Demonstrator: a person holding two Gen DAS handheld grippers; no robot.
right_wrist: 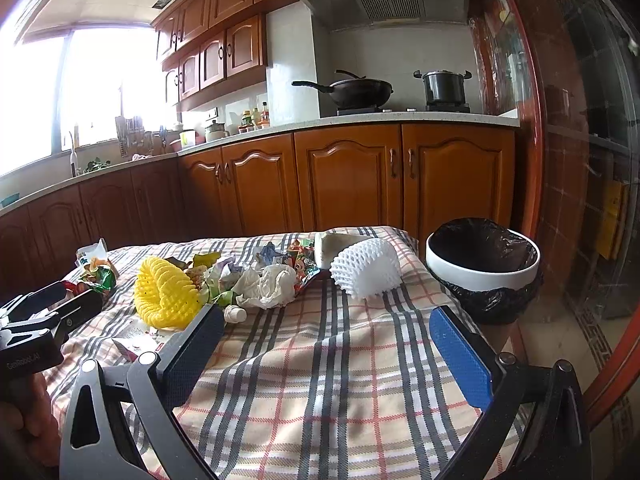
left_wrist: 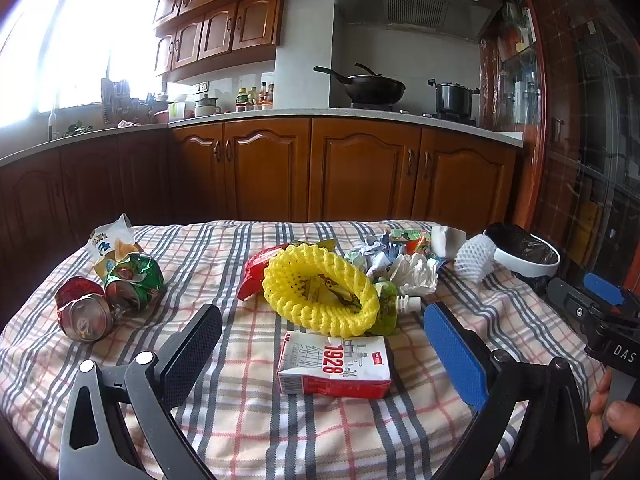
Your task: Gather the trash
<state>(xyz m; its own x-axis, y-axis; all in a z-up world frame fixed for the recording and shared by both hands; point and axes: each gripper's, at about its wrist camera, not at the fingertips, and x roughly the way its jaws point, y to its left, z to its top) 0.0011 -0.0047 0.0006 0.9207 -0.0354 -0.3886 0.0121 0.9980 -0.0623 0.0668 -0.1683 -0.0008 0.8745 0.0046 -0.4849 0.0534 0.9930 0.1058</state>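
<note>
Trash: litter lies scattered over a checked tablecloth (left_wrist: 248, 420) on a table; none of it is in either tool's grasp.
Milk carton: a red and white carton (left_wrist: 334, 364) marked 1928 lies on its side, between the left tool's two fingers but touching neither.
Yellow net: a yellow foam fruit net (left_wrist: 320, 294) sits just behind the carton, touching a green spouted pouch (left_wrist: 390, 302).
Middle heap: crumpled white tissue (right_wrist: 266, 284) and printed wrappers (right_wrist: 304, 270) lie bunched together behind the net.
White net: a white foam fruit net (right_wrist: 368, 266) lies near the table's far right corner, close to the bin.
Cans: a crushed red can (left_wrist: 82, 310) and a crushed green can (left_wrist: 134, 282) touch each other at the left side of the cloth, with a torn snack bag (left_wrist: 108, 246) just behind.
Bin: a white-rimmed bin (right_wrist: 482, 268) lined with a black bag stands just off the right edge of the table.
Left gripper (left_wrist: 324, 354): fingers spread wide, holding nothing, low over the cloth.
Right gripper (right_wrist: 328, 350): fingers also spread wide and empty, over bare cloth short of the white net.
Hand: fingers of a hand (left_wrist: 608, 416) show at the right edge of the left wrist view, on the other tool's handle.
Room: wooden kitchen cabinets (right_wrist: 348, 176) and a worktop carrying a black wok (right_wrist: 356, 90) and a pot (right_wrist: 444, 86).
</note>
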